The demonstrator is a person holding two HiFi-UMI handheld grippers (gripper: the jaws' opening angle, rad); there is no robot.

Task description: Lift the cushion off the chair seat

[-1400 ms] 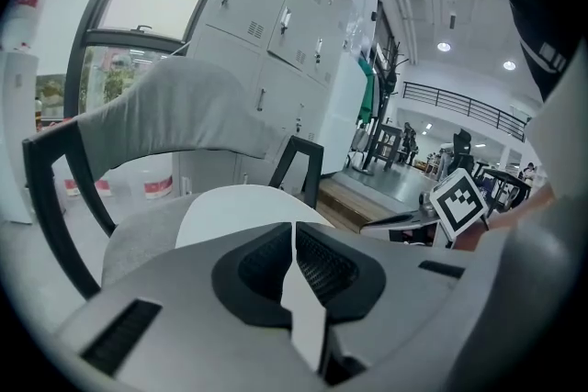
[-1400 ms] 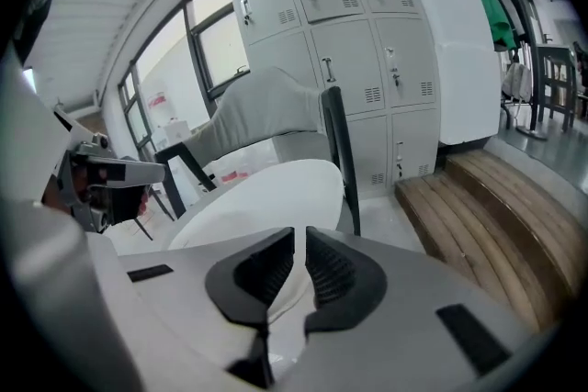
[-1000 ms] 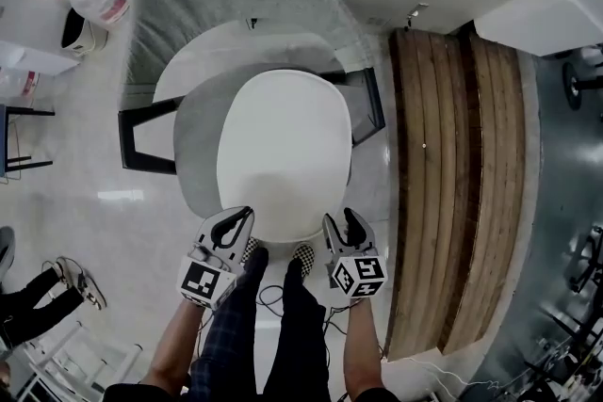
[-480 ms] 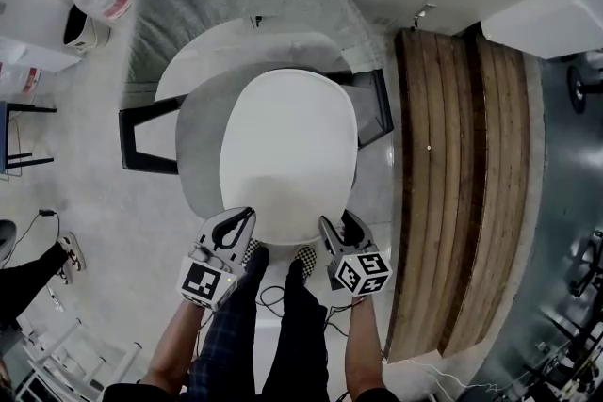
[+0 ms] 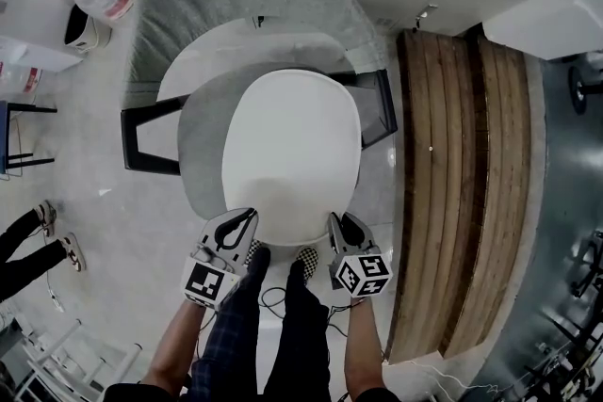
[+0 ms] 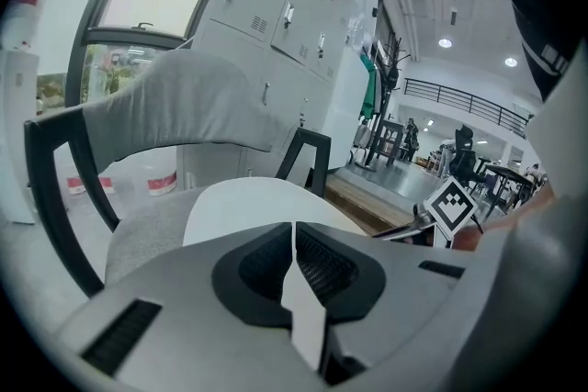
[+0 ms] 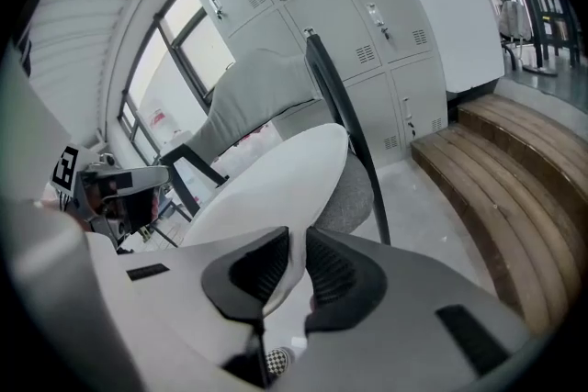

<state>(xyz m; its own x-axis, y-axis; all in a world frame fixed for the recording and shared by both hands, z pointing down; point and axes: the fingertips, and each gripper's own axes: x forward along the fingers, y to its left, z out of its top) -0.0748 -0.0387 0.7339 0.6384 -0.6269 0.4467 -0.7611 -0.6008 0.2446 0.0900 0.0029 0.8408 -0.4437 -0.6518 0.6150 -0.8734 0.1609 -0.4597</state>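
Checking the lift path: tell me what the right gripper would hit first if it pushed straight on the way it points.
The white cushion: the right gripper has just been closing its jaws on the cushion's near edge, so pushing on would likely drive straight into it.

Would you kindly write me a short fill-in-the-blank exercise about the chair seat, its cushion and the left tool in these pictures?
1. The white oval cushion lies on the ____ upholstered chair seat.
2. The left tool is shut on the ____'s near edge.
3. Right of the seat in the head view lie brown ____ planks.
4. The person's shoes bear a ____ pattern.
Missing words: grey; cushion; wooden; checkered.
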